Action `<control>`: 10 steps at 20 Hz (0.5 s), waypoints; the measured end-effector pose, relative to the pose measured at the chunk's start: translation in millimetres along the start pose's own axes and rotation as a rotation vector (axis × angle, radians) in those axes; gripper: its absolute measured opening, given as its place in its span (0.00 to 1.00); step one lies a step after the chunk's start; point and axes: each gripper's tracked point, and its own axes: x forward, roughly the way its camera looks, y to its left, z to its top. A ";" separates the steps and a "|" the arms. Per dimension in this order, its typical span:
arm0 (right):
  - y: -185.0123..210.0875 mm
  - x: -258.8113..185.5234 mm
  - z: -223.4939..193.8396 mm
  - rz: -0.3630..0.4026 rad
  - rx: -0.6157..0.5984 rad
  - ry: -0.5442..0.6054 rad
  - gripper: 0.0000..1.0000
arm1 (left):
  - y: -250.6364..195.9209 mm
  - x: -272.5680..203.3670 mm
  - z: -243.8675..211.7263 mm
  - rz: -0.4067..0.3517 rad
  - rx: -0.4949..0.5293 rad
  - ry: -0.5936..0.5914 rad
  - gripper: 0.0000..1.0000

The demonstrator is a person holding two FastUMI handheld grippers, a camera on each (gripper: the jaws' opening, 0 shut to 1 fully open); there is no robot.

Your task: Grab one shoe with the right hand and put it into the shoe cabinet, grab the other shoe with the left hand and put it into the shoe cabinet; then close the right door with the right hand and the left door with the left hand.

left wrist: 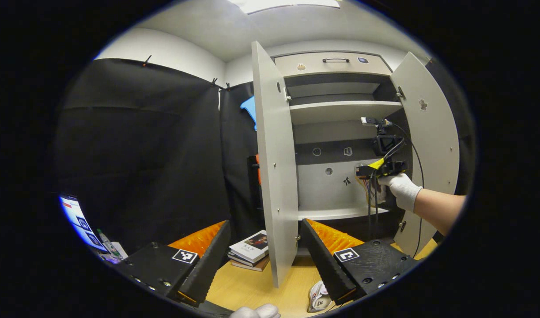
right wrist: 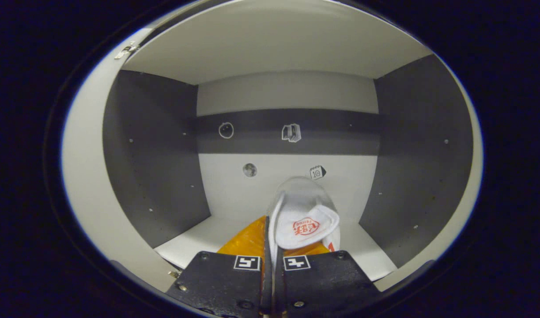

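Left gripper view, left to right. A lit screen (left wrist: 77, 221), cut off at the edge, with a small bottle beside it too blurred to identify. My left gripper (left wrist: 265, 260) with its fingers wide apart, nothing between them, hanging over the pale wooden surface (left wrist: 252, 287). Between the fingers, farther off, a stack of books (left wrist: 251, 251) on the surface. The tall grey-white shoe cabinet (left wrist: 336, 132), both doors swung open: left door (left wrist: 274, 176) edge-on to me, right door (left wrist: 428, 145) angled outward. Top drawer shut, two shelves visible; the cabinet foot is hidden behind my right finger. At the bottom edge, a white shoe with red markings (left wrist: 319, 297) on the surface, largely cut off and partly behind my finger. Inside the cabinet opening, my right gripper (left wrist: 375, 170) held by a white-gloved hand (left wrist: 400, 187), cables trailing; what it carries is hard to make out from here.

Right gripper view, left to right. Grey interior side wall, pale back panel with small stickers too small to read, pale shelf floor (right wrist: 199, 238). My right gripper (right wrist: 272, 260) with fingers pressed together on the edge of a white fabric shoe with a red logo (right wrist: 303, 216), held inside the cabinet compartment above the shelf floor; whether its toe touches the back panel I cannot tell.
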 end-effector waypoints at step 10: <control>-27.8 63.2 -57.7 -0.067 0.034 0.321 0.08 | 1.9 2.8 -0.8 0.064 0.022 0.017 1.00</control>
